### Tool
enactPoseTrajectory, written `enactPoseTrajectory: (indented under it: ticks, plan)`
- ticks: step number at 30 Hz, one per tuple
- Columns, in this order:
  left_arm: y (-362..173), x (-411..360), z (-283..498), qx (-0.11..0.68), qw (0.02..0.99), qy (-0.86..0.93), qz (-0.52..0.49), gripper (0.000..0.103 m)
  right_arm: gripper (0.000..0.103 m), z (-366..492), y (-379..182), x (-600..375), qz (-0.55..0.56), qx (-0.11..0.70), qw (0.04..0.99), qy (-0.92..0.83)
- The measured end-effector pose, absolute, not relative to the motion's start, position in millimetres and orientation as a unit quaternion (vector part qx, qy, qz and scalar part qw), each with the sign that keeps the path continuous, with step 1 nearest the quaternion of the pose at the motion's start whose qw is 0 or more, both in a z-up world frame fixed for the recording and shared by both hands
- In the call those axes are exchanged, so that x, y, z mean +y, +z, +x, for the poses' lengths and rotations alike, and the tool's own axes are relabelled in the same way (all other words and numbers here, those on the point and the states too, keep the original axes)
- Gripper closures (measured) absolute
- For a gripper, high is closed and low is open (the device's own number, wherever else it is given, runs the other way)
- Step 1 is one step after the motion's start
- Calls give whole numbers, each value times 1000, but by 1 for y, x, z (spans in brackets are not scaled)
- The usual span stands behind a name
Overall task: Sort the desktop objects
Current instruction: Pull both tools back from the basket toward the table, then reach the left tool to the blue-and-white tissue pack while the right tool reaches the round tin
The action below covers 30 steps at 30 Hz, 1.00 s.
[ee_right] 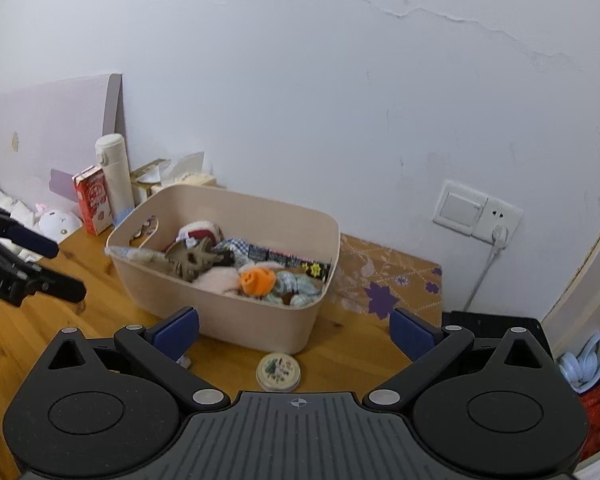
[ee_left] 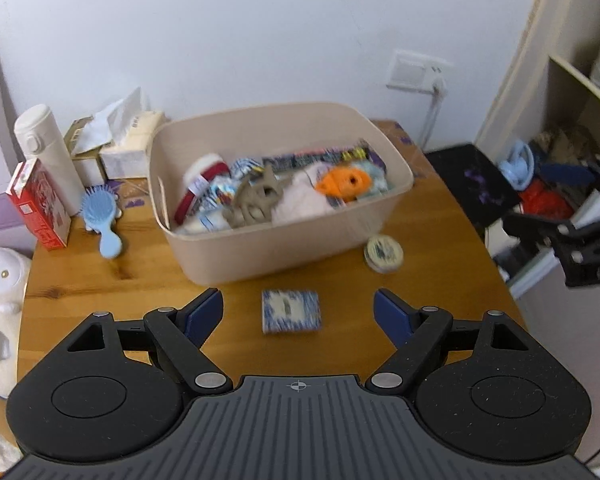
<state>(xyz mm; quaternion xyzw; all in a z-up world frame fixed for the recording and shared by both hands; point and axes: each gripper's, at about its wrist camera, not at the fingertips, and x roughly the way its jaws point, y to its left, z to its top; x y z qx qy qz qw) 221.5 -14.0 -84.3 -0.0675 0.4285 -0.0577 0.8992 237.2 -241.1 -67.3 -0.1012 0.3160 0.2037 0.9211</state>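
Observation:
A beige bin (ee_left: 260, 256) stands on the wooden table (ee_left: 100, 292), filled with small items: an orange toy (ee_left: 342, 184), a grey-brown toy (ee_left: 256, 200) and cloth pieces. It also shows in the right wrist view (ee_right: 260, 324). A small blue-white square box (ee_left: 291, 311) lies on the table between the fingers of my open, empty left gripper (ee_left: 298, 312). A round tin (ee_left: 384, 254) lies by the bin's right corner; in the right wrist view the tin (ee_right: 279, 371) sits just below my open, empty right gripper (ee_right: 294, 330).
At the back left stand a white flask (ee_left: 46, 152), a red carton (ee_left: 38, 204), tissue boxes (ee_left: 116, 144) and a blue hairbrush (ee_left: 102, 216). A plush toy (ee_left: 0, 280) sits off the table's left edge. A cluttered shelf (ee_left: 560, 176) is on the right. A wall socket with a cable (ee_right: 480, 216) is behind the table.

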Motion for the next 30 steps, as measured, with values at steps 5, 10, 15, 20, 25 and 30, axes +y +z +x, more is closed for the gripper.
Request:
enactPoseTrajectory:
  ticks: [5, 10, 15, 20, 25, 30]
  plan:
    - [-102, -22, 211, 449, 888, -68, -75, 19, 0, 228, -85, -246, -104, 335, 913, 210]
    - [-124, -22, 209, 468, 879, -60, -71, 19, 0, 221, -107, -247, -114, 358, 899, 224]
    - [-148, -15, 209, 491, 867, -42, -79, 19, 0, 216, -127, -247, -122, 380, 886, 236]
    - [-166, -13, 210, 507, 858, -31, -81, 19, 0, 210, -152, -252, -103, 402, 878, 239]
    - [-184, -9, 211, 510, 855, -18, -91, 19, 0, 203, -179, -252, -109, 418, 870, 238]
    - [-199, -7, 214, 499, 860, -2, -104, 19, 0, 206, -201, -256, -84, 427, 873, 221]
